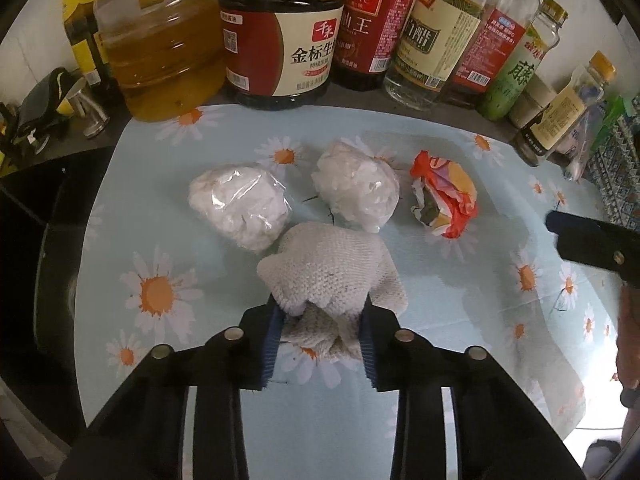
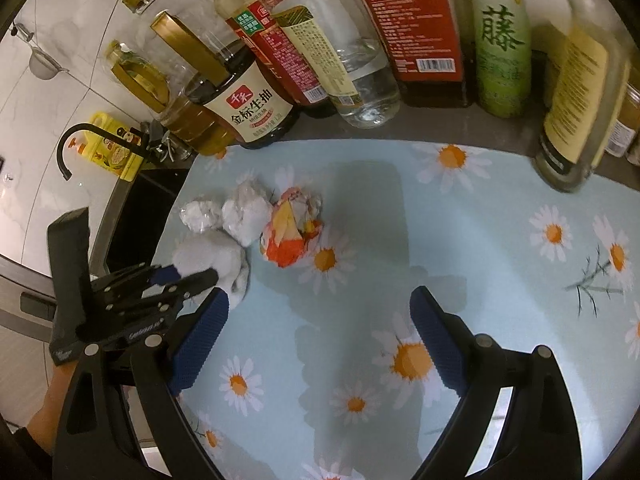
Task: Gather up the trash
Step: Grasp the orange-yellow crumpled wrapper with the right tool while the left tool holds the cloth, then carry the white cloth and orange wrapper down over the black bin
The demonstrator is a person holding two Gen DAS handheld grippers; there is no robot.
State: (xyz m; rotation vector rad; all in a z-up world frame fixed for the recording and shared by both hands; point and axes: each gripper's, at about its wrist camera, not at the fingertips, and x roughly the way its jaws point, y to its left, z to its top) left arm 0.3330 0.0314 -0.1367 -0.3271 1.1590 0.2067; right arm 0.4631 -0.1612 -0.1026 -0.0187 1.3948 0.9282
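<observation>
A white knitted cloth lies crumpled on the daisy-print table cover. My left gripper is shut on the cloth's near end, both blue pads pressing into it. Just beyond it sit two white wads wrapped in clear plastic and a crumpled orange-red wrapper. The right wrist view shows the same cloth, the wrapper and my left gripper at the left. My right gripper hangs open over bare cover, to the right of the pile, with nothing between its fingers.
A row of bottles lines the back edge: an oil jug, a dark soy sauce jar and several taller glass bottles. A dark sink with a black faucet lies left of the cover.
</observation>
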